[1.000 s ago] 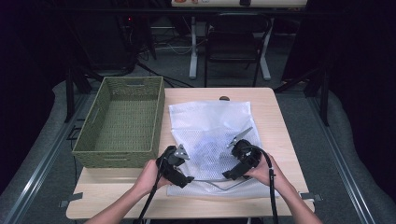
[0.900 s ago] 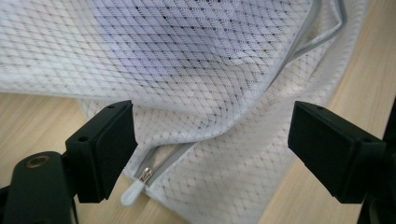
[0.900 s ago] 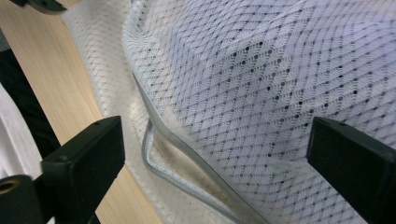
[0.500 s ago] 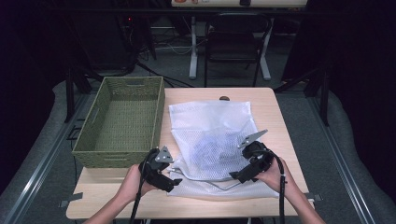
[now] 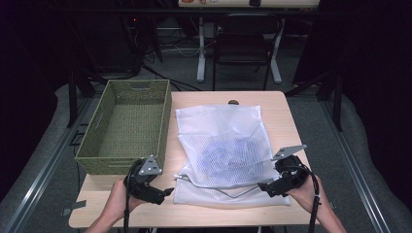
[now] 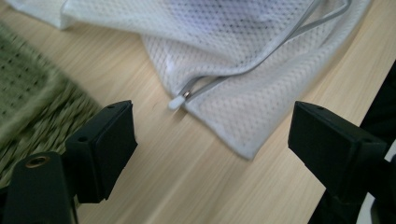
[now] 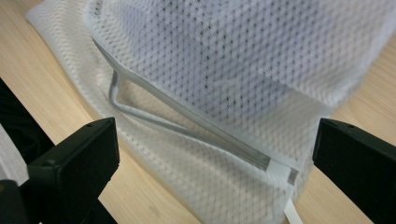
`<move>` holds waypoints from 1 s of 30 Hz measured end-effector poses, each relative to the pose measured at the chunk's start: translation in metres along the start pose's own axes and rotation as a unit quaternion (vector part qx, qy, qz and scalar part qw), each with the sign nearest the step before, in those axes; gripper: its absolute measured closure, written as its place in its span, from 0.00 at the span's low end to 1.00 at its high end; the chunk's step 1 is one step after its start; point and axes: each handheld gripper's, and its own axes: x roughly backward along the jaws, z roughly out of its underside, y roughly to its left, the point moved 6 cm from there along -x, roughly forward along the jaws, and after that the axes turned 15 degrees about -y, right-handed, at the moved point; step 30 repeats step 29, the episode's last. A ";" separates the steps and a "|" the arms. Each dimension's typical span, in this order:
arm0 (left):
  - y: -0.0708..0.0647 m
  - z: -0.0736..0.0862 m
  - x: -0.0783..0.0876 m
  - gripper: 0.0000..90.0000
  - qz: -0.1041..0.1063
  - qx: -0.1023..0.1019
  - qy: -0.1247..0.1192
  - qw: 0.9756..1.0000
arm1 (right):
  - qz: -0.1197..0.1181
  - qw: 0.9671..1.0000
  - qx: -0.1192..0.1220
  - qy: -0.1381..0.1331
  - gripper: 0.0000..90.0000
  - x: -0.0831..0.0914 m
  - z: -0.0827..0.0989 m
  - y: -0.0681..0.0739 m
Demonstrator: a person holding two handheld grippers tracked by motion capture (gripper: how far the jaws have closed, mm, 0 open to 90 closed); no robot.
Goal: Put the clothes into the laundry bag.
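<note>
A white mesh bag (image 5: 223, 145) with something bluish inside lies flat on the wooden table (image 5: 277, 104). Its grey zipper runs along the near edge, and the white pull tip (image 6: 176, 101) rests on the wood. My left gripper (image 5: 165, 192) hovers open at the near left, off the bag's corner, with only bare table between its jaws (image 6: 212, 135). My right gripper (image 5: 265, 187) is at the bag's near right corner. Its jaws have just been opening and stand wide apart, gripping nothing, with the mesh bag (image 7: 233, 60) and its zipper end lying ahead of them.
A green woven basket (image 5: 116, 162) stands on the table's left side, close to my left gripper, and its wall (image 6: 28, 93) shows in the left gripper view. A chair (image 5: 243, 43) and desk legs stand beyond the far edge. The table's near edge is just under both hands.
Both hands have drawn apart from the bag's near middle. The left went left toward the basket, the right went right to the bag's corner. The zipper line now lies exposed.
</note>
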 end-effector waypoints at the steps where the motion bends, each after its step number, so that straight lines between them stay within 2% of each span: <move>1: 0.002 0.003 0.003 0.17 -0.003 0.007 -0.001 1.000 | 0.004 1.000 -0.004 -0.004 0.01 0.003 0.003 -0.001; 9: 0.015 0.036 0.025 0.15 -0.028 0.052 0.008 0.998 | 0.035 0.999 -0.035 -0.011 0.01 0.023 0.033 -0.012; 15: 0.021 0.057 0.035 0.15 -0.050 0.081 0.012 0.995 | 0.047 0.996 -0.074 -0.021 0.01 0.032 0.059 -0.014; 17: 0.022 0.064 0.037 0.14 -0.055 0.091 0.011 0.994 | 0.046 0.994 -0.095 -0.023 0.02 0.033 0.071 -0.013; 19: 0.022 0.067 0.037 0.13 -0.063 0.089 0.012 0.994 | 0.051 0.993 -0.105 -0.022 0.02 0.034 0.080 -0.013; 22: 0.022 0.067 0.036 0.12 -0.063 0.089 0.008 0.994 | 0.048 0.991 -0.124 -0.020 0.02 0.035 0.094 -0.010; 24: 0.024 0.067 0.034 0.10 -0.066 0.091 0.011 0.994 | 0.050 0.992 -0.115 -0.004 0.02 0.035 0.099 -0.009; 26: 0.025 0.067 0.033 0.10 -0.064 0.100 0.005 0.993 | 0.049 0.992 -0.115 -0.016 0.03 0.036 0.098 -0.009; 27: 0.025 0.068 0.032 0.10 -0.063 0.103 0.005 0.993 | 0.049 0.992 -0.115 -0.016 0.03 0.036 0.098 -0.010; 28: 0.025 0.069 0.031 0.10 -0.053 0.106 0.009 0.993 | 0.050 0.992 -0.117 -0.015 0.03 0.035 0.098 -0.010; 30: 0.025 0.069 0.030 0.09 -0.053 0.107 0.009 0.993 | 0.050 0.992 -0.118 -0.011 0.03 0.034 0.099 -0.011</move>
